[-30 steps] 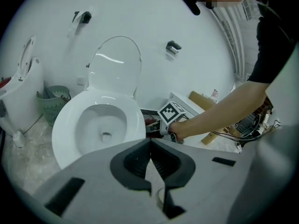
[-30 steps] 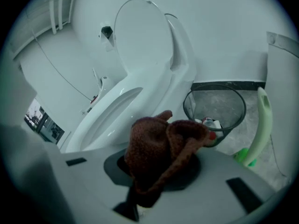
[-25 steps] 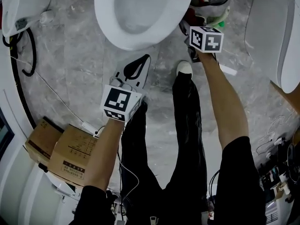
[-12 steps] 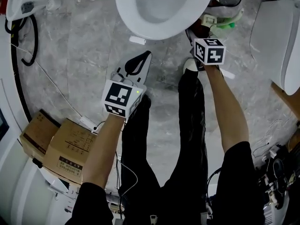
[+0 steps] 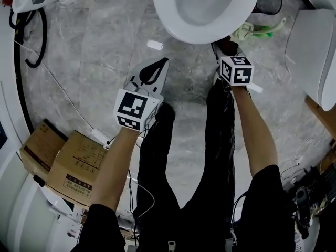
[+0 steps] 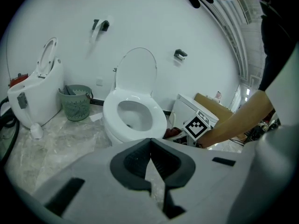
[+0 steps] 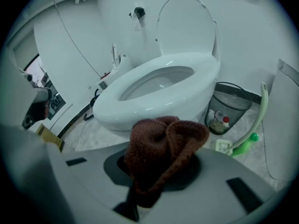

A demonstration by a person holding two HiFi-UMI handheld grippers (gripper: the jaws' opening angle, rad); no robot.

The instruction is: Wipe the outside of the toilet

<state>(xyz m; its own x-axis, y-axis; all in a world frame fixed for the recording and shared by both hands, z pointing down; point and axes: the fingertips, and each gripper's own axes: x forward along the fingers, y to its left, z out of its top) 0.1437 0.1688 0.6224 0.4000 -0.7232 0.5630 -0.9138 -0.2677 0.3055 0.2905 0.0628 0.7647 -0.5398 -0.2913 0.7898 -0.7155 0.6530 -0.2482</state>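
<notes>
Right gripper view: a brown cloth [image 7: 161, 148] is clamped in the right tool [image 7: 156, 171], just short of the toilet [image 7: 145, 108] bowl's front
Left tool [image 6: 150, 164]: closed on nothing, held over the floor [image 6: 60, 134]
Progress: no contact is seen; wiping of the outside is judged not yet begun

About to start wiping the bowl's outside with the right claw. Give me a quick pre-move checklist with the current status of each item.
1. The right claw grips the cloth: ok, bunched brown cloth clamped.
2. The left claw is free: ok, shut on nothing, held back from the toilet.
3. The cloth touches the toilet's outer wall: cannot tell; it is close.
4. The lid is raised: ok.
5. Room beside the toilet on the cloth's side: not ok, the bin and the green tool stand close by.
</notes>
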